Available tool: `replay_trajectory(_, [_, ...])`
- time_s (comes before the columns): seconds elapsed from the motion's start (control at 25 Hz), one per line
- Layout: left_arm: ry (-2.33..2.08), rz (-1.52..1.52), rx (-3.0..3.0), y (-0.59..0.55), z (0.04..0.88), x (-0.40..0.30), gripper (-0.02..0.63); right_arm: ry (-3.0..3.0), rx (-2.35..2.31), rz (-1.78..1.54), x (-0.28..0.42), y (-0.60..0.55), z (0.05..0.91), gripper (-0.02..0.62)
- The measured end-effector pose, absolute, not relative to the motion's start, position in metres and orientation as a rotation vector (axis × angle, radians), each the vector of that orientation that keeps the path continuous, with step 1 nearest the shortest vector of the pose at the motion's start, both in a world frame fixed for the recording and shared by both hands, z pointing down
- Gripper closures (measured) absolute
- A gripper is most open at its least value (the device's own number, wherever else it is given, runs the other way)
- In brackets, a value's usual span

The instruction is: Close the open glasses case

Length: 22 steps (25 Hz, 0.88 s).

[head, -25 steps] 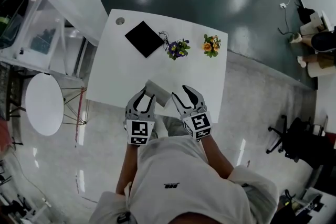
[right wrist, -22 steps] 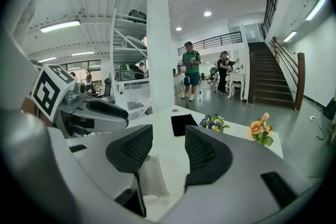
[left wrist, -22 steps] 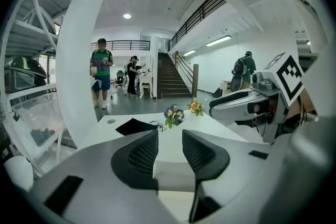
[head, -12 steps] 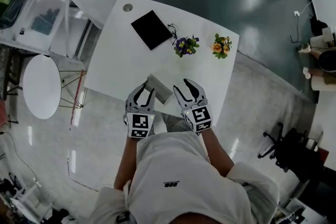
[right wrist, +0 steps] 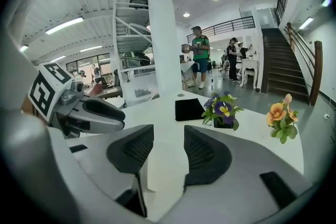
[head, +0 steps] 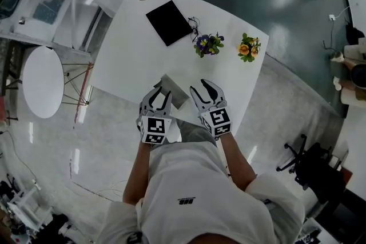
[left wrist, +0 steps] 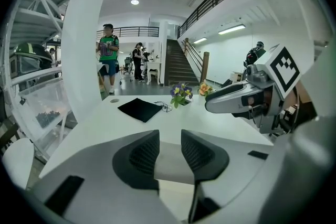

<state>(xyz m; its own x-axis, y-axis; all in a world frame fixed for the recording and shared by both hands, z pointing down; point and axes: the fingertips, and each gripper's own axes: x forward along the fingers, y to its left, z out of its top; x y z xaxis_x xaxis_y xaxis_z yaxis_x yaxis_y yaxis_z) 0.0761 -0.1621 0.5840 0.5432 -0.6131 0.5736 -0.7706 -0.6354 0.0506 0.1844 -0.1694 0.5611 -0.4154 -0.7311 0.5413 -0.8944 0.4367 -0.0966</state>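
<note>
A grey glasses case (head: pixel 171 90) lies near the front edge of the white table (head: pixel 131 48), its lid raised. My left gripper (head: pixel 156 101) is at the case's left end, jaws open; in the left gripper view the grey case (left wrist: pixel 173 165) shows in the gap of that gripper (left wrist: pixel 169 144). My right gripper (head: pixel 207 94) hovers open just right of the case with nothing in it. In the right gripper view only white table shows between the jaws of that gripper (right wrist: pixel 168 147).
A black flat pouch (head: pixel 170 22) with thin wire glasses (head: pixel 193 23) beside it lies at the far side. Purple flowers (head: pixel 208 44) and orange flowers (head: pixel 247 47) stand mid-table. A round white table (head: pixel 43 88) is at left, an office chair (head: pixel 311 166) at right.
The head view has drifted, so the table sits higher and more to the right. Both grippers keep their places either side of the case, open as before.
</note>
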Motion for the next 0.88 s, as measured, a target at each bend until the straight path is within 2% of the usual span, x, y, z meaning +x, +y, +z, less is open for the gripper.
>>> replay_trajectory(0.88, [-1.127, 0.804, 2.372, -0.150, 0.641, 0.102, 0.489, -2.268, 1.210, 0.589, 0.187, -0.169, 0.618, 0.425])
